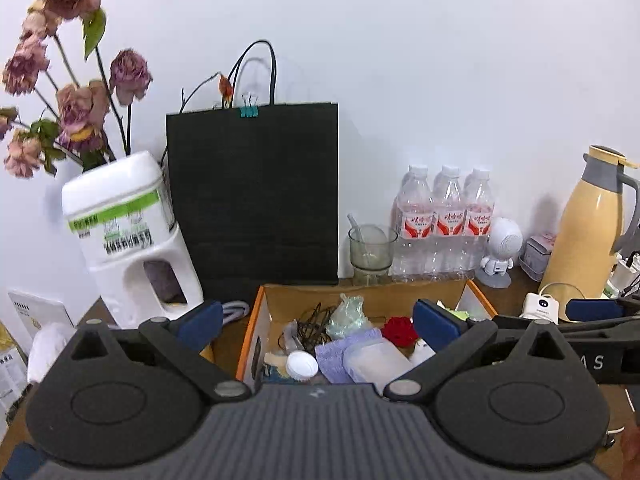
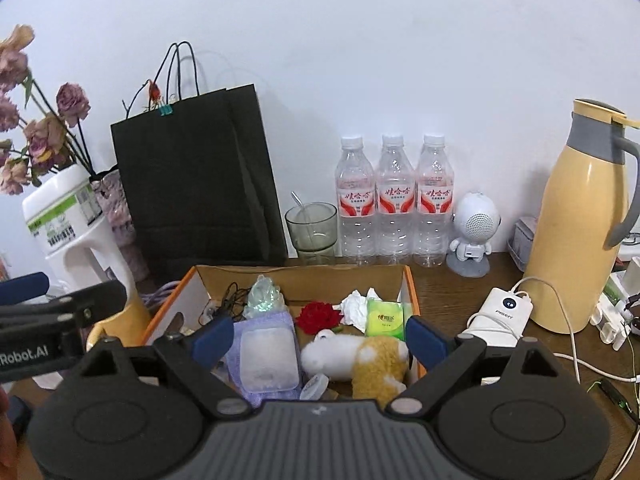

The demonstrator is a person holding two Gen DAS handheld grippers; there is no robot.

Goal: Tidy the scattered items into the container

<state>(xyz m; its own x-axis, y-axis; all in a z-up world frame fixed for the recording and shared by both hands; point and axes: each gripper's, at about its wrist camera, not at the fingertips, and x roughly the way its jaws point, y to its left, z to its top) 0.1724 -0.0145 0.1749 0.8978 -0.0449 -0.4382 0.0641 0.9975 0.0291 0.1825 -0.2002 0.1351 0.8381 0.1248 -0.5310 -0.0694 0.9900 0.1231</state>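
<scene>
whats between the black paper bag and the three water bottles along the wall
A green-tinted glass cup with a spoon in it stands between the black paper bag and the water bottles, clearest in the right wrist view.

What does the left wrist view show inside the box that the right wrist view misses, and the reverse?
Only the left wrist view shows the white bottle cap. Only the right wrist view shows the plush toy, the green tissue pack and the crumpled tissue. Both show the cardboard box, the red flower, the purple cloth and the clear lidded case.
</scene>
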